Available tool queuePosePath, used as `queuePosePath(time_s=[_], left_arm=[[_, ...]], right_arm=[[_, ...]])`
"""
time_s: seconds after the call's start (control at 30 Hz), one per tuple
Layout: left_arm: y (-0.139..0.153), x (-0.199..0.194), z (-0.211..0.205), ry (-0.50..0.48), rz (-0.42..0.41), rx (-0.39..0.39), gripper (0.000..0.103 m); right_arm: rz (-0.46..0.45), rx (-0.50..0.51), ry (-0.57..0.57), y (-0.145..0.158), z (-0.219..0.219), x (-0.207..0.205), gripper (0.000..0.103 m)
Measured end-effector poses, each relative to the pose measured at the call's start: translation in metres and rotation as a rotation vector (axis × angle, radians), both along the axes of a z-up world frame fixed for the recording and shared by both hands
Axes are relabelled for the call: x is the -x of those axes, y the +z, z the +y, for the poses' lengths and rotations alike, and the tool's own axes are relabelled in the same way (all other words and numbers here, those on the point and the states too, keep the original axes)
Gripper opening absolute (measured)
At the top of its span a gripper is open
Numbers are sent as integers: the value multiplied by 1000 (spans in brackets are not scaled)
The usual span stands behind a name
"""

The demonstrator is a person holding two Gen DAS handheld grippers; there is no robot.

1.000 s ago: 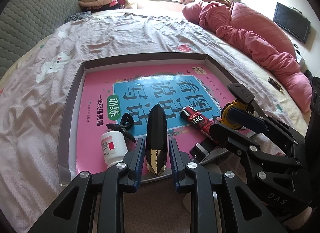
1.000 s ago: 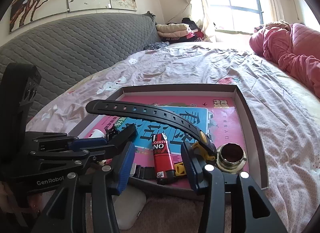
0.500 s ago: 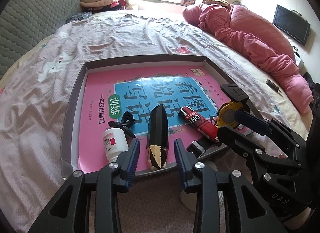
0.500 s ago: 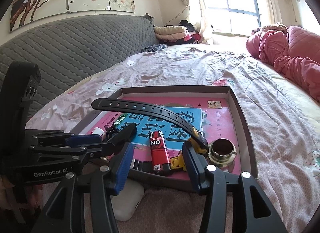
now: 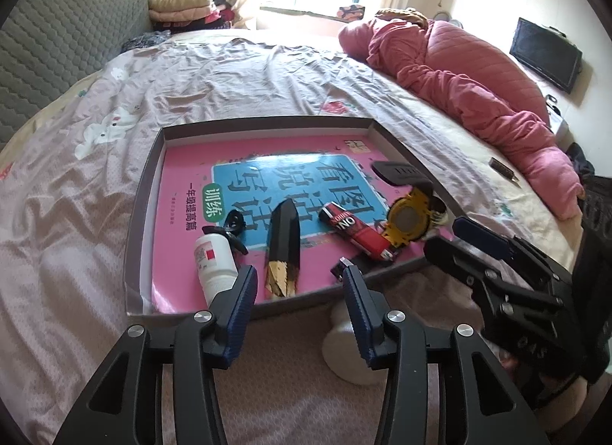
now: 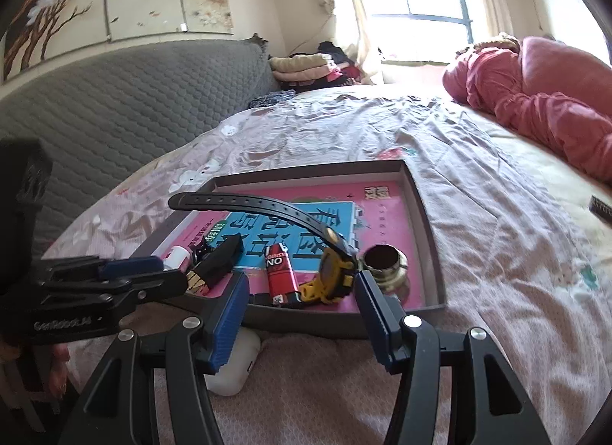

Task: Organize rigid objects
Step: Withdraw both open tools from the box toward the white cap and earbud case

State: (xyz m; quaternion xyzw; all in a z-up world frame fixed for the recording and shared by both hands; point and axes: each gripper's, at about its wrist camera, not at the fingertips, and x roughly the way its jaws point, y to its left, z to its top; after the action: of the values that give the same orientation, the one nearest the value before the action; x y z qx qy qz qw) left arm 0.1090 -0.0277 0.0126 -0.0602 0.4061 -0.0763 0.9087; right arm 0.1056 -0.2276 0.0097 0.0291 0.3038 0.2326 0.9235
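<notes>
We see a shallow cardboard tray [image 5: 147, 192] on a wrinkled bedsheet [image 5: 69, 185]. Inside, near its front rim: black-gold pointed case [image 5: 284, 242], red lighter [image 6: 280, 273], yellow watch [image 6: 333, 273]. Both the left gripper [image 5: 296, 288] and right gripper [image 6: 302, 301] hover before that rim, fingers just parted, empty.

Shallow grey cardboard tray [image 5: 134, 211]: matt, smooth walls.
Pink and blue paper booklet [image 5: 191, 162]: glossy cover.
Small white plastic bottle [image 5: 212, 261]: smooth, slight shine.
Black pointed piece with gold end [image 5: 284, 238]: dark part matt – gold part looks like foil.
Red plastic lighter [image 6: 280, 273]: glossy.
Yellow and black watch [image 6: 332, 273]: rubbery matt strap.
Round brass-coloured metal ring [image 6: 384, 263]: shiny.
Pink patterned cloth bedsheet [image 5: 76, 196]: soft – wrinkled.
</notes>
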Motion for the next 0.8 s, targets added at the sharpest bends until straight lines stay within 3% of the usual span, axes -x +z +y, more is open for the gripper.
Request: queuePosePath(time_s=[0.8], left_arm=[[-3,37,-19,-63,32,46,59]], right_arm=[[59,0,-61,1,-17,34,58]])
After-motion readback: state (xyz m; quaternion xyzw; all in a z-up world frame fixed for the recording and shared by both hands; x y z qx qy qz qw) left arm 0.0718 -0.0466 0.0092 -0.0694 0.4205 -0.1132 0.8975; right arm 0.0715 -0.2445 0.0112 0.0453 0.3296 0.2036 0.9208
